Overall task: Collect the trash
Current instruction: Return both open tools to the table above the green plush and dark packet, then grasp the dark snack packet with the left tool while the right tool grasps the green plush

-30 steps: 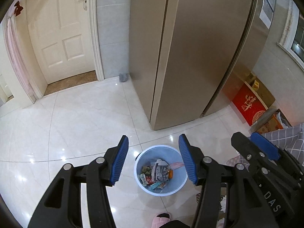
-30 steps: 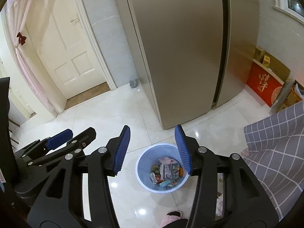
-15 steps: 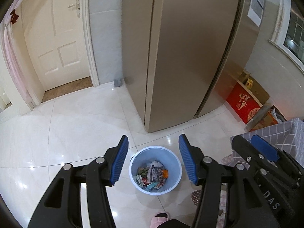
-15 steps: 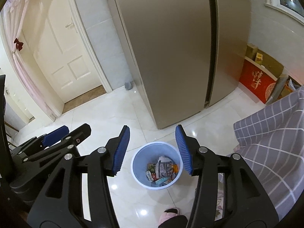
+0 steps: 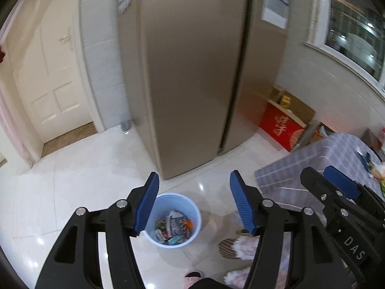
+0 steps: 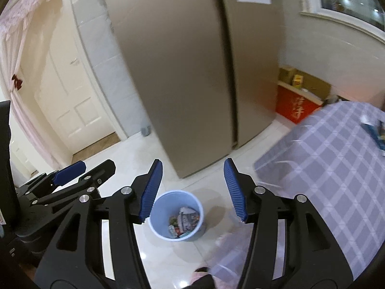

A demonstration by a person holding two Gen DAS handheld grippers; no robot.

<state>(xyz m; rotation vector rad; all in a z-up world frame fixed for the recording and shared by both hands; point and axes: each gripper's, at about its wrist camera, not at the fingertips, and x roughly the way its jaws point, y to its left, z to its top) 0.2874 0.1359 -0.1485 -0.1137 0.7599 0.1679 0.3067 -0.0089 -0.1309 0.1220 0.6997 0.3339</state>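
Table [image 6: 336, 168] has swung in, bin [image 5: 173, 219] further off; my left gripper [image 5: 194, 204] and right gripper [image 6: 192, 187] are opening, empty; only left view shows, maybe, slippers [image 5: 237, 248].

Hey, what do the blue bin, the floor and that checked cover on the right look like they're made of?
Blue bin: probably plastic, with a smooth, matte, evenly coloured thin wall. Floor: glazed or polished tile, seemingly ceramic or stone; glossy with light glints and thin joint lines. Checked cover: woven fabric, apparently; a matte plaid draping over an edge, though blur hides the weave.
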